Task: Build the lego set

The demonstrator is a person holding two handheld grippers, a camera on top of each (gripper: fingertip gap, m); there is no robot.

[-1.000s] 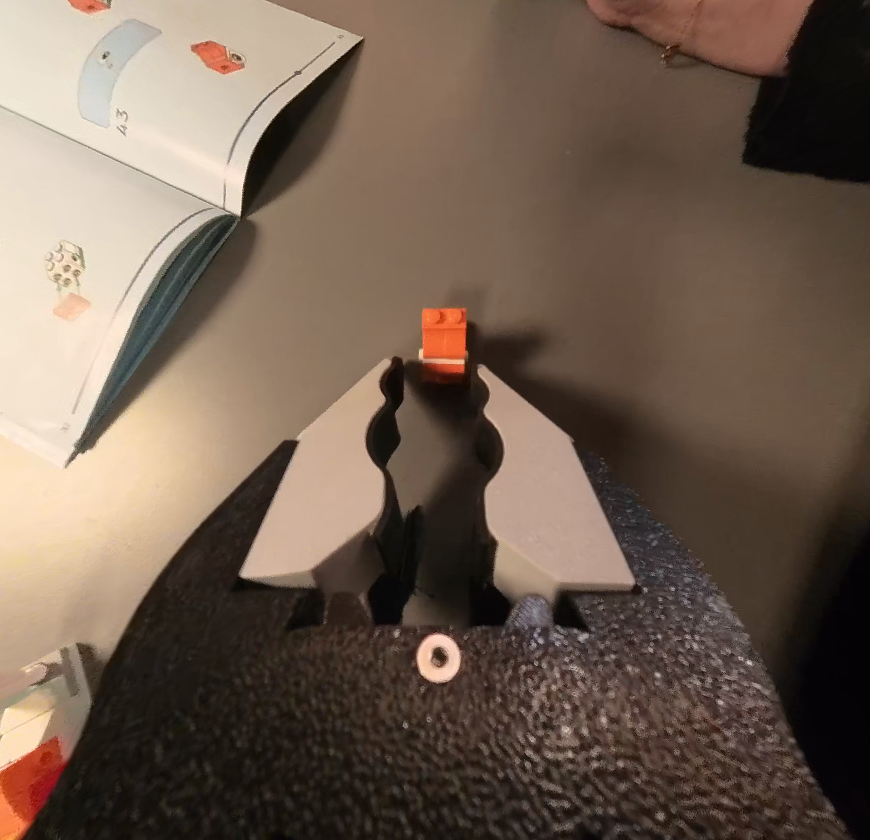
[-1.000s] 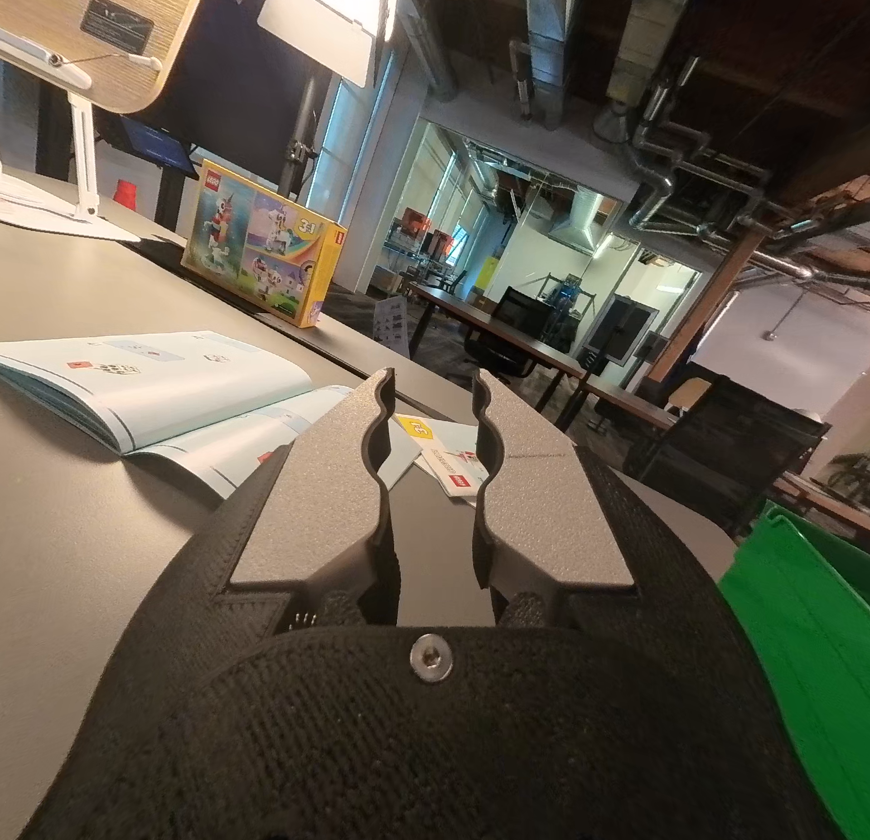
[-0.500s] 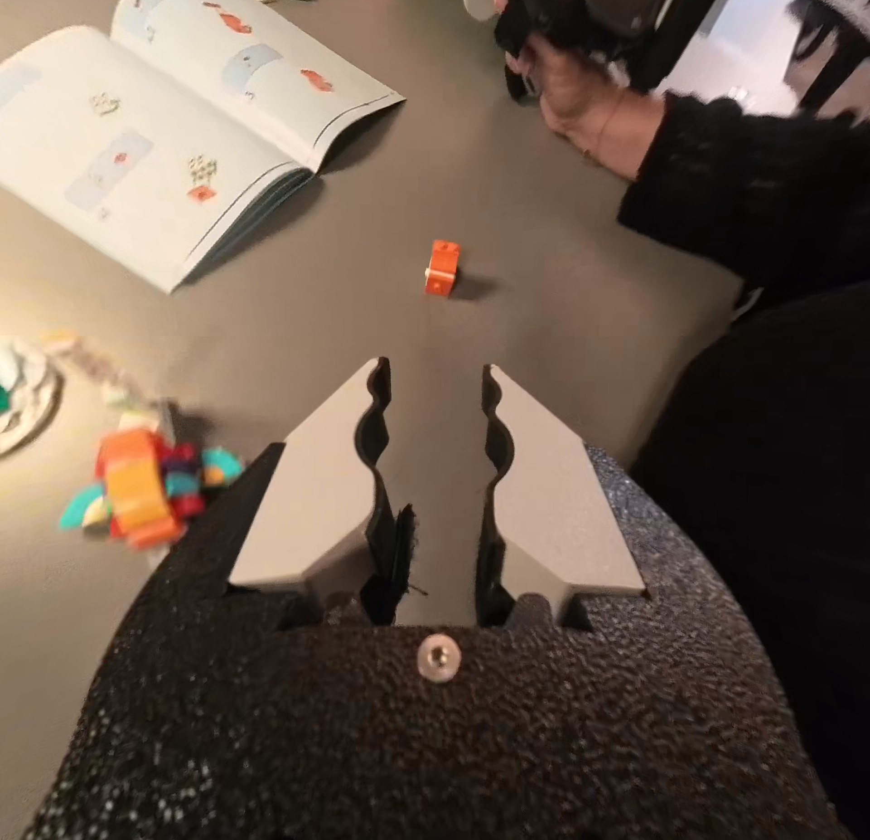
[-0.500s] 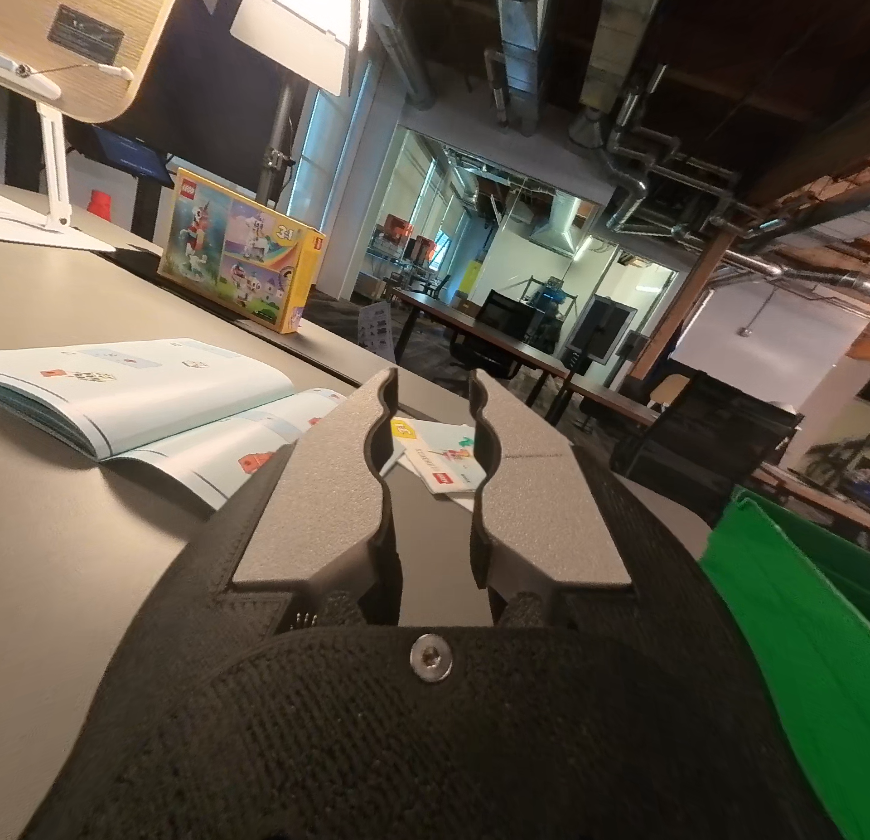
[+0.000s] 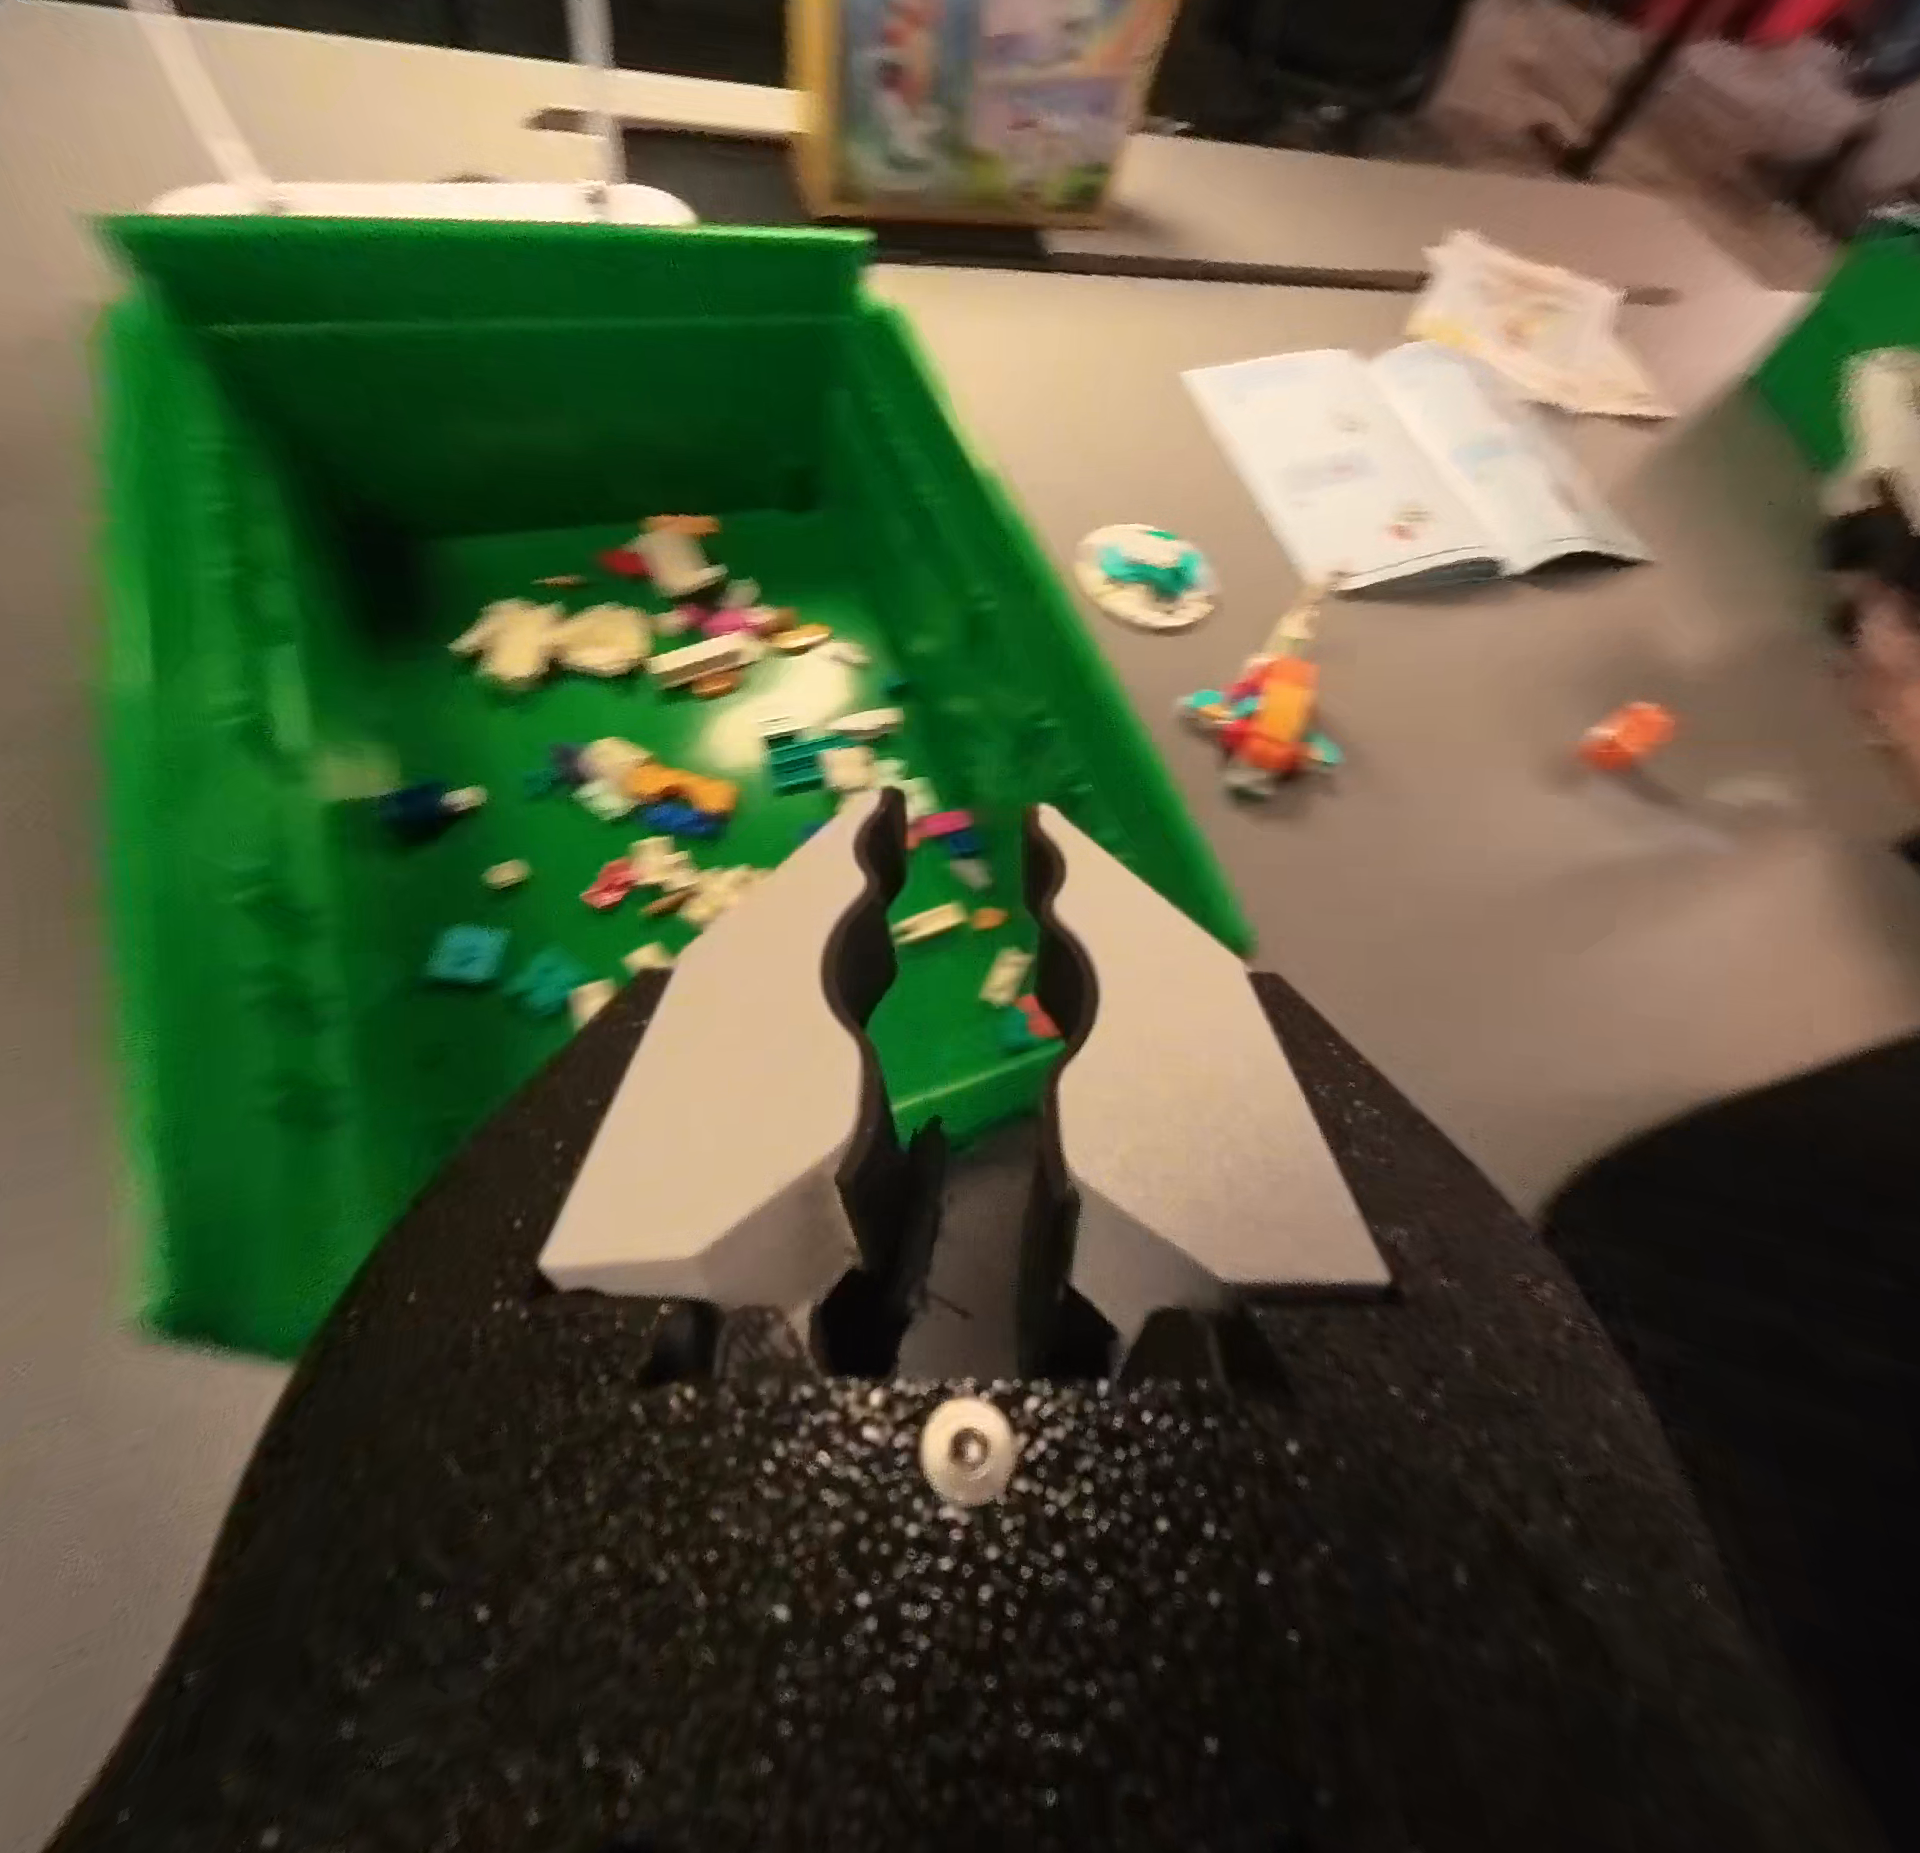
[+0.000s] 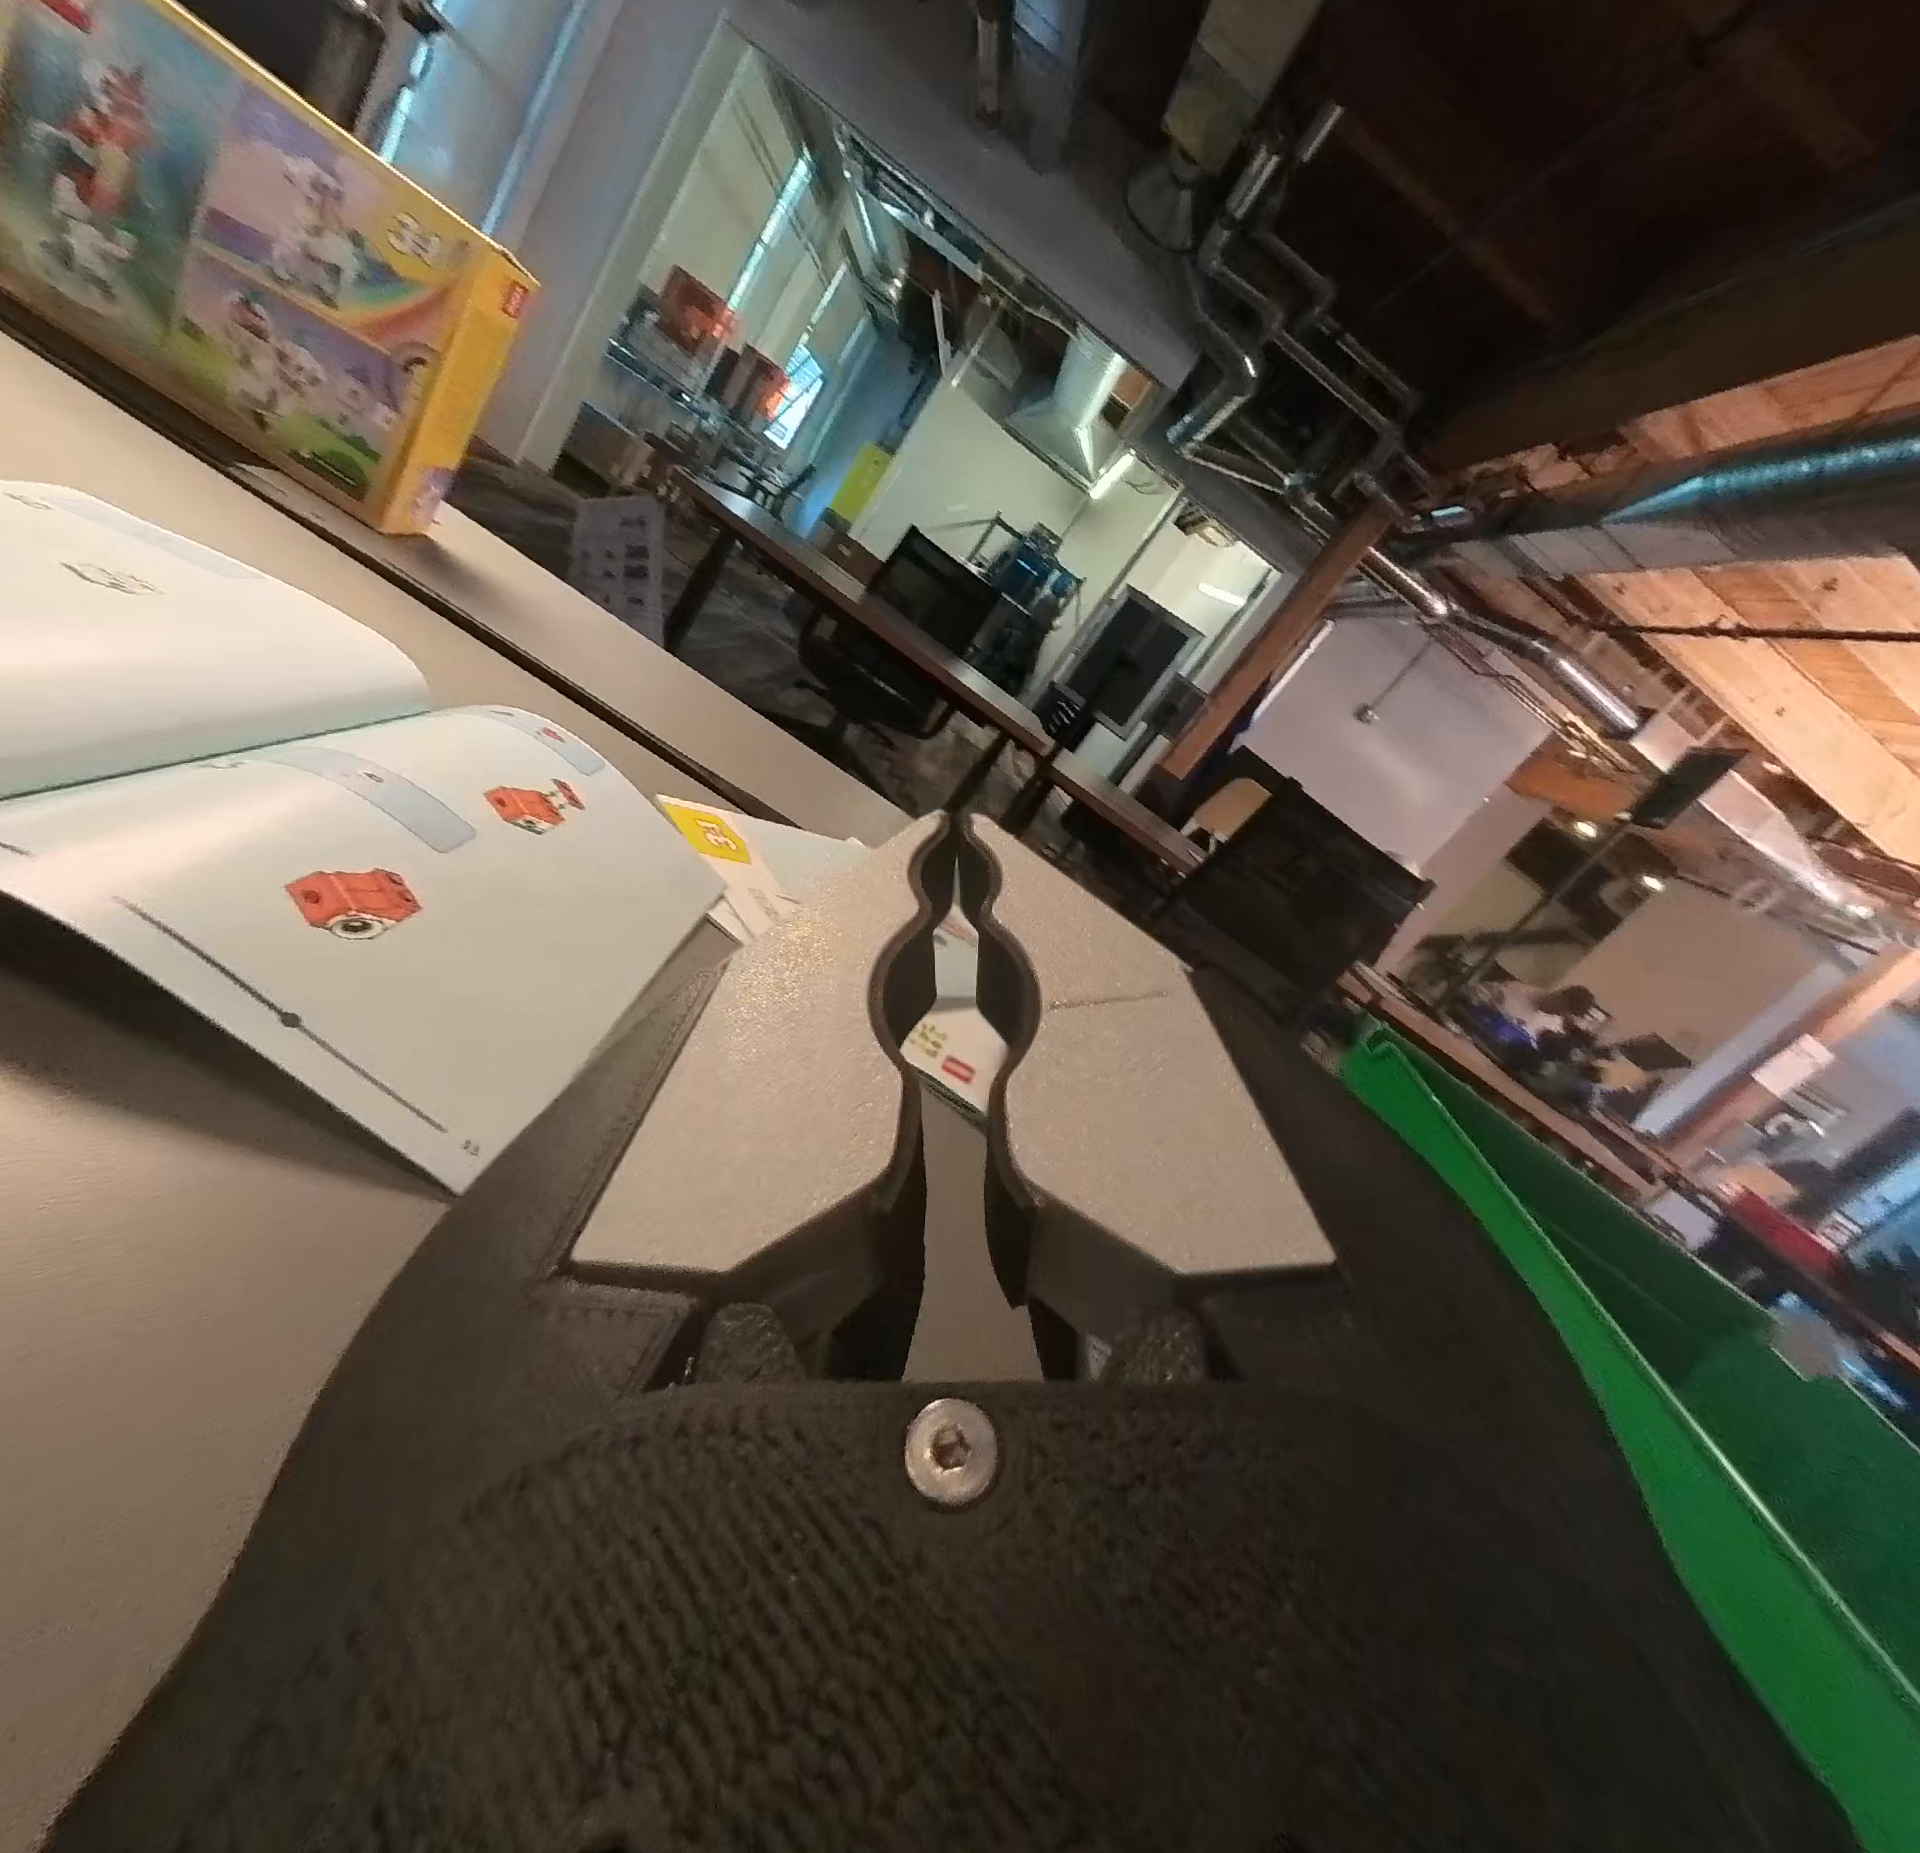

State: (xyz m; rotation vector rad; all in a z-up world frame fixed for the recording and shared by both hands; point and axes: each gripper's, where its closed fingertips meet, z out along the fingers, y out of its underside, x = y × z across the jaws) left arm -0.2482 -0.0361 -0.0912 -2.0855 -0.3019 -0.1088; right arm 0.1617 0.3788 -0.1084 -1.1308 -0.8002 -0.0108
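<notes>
In the left wrist view my left gripper (image 5: 961,816) is open and holds nothing, hovering over the near right part of a green bin (image 5: 208,764) that holds several loose lego pieces (image 5: 665,785). A small orange brick assembly (image 5: 1626,735) lies on the grey table at the right. A colourful partial build (image 5: 1262,712) lies between it and the bin. In the right wrist view my right gripper (image 6: 958,829) is shut with nothing between its fingertips, low over the table beside the open instruction booklet (image 6: 343,868).
The set's yellow box (image 6: 260,245) stands at the table's far edge; it also shows in the left wrist view (image 5: 977,68). A round white plate piece (image 5: 1143,572) and loose leaflets (image 5: 1527,338) lie near the booklet (image 5: 1403,463). A second green bin (image 6: 1662,1388) is at my right. A dark sleeve (image 5: 1766,1232) is at the right. About 60 cm separates my left fingertips from my right. The colourful partial build (image 5: 1262,712) is closer to my left gripper, around 20 cm from its tips; the right tips are 40 cm off.
My left gripper let go of the orange brick assembly, pulled back and swung left over the green bin, its jaws narrowing. My right gripper closed on air and shifted toward the booklet.
</notes>
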